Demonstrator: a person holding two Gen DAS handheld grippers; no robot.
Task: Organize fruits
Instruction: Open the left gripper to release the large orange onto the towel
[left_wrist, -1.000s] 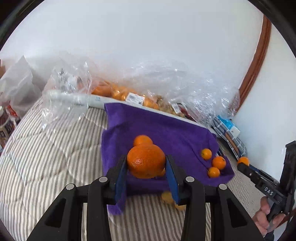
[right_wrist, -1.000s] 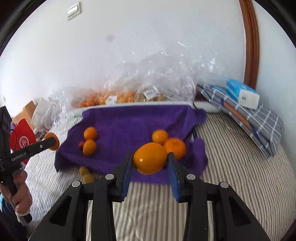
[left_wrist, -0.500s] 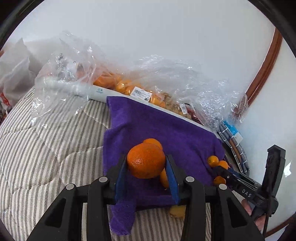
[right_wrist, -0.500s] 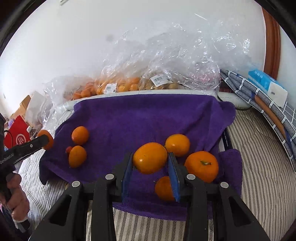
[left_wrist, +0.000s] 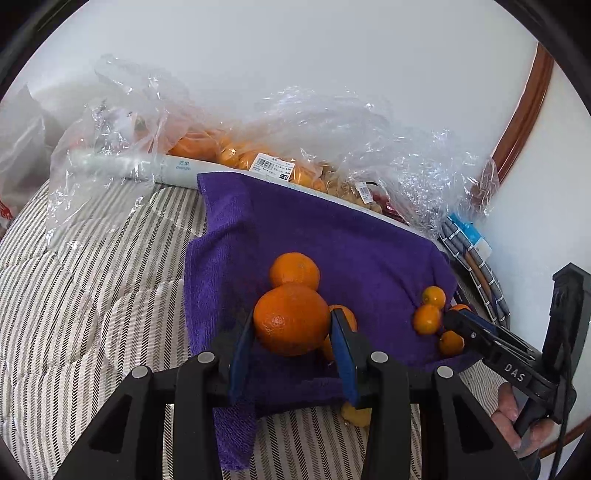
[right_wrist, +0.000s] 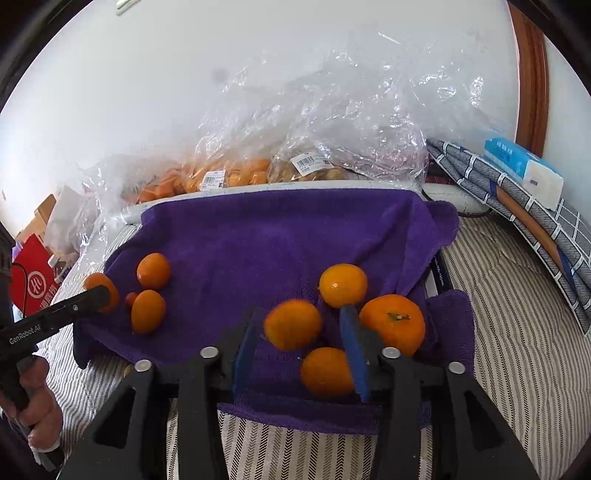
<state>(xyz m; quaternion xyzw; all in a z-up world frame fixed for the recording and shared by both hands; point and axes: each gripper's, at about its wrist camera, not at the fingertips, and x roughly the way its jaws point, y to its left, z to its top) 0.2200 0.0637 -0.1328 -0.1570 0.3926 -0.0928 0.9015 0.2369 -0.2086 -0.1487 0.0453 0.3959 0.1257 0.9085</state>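
My left claw (left_wrist: 292, 328) clamps a big orange (left_wrist: 291, 319); my right claw (right_wrist: 297, 339) gapes, a blurred mandarin (right_wrist: 293, 324) loose at lower center over the purple towel (right_wrist: 280, 236).

held orange (left_wrist: 291, 319): large, dimpled, clamped between blue pads | loose orange (right_wrist: 293, 324): smooth, blurred, between spread pads above purple towel (right_wrist: 280, 236) | stemmed orange (right_wrist: 392, 325): on towel, right | small oranges (right_wrist: 148, 291): clustered left
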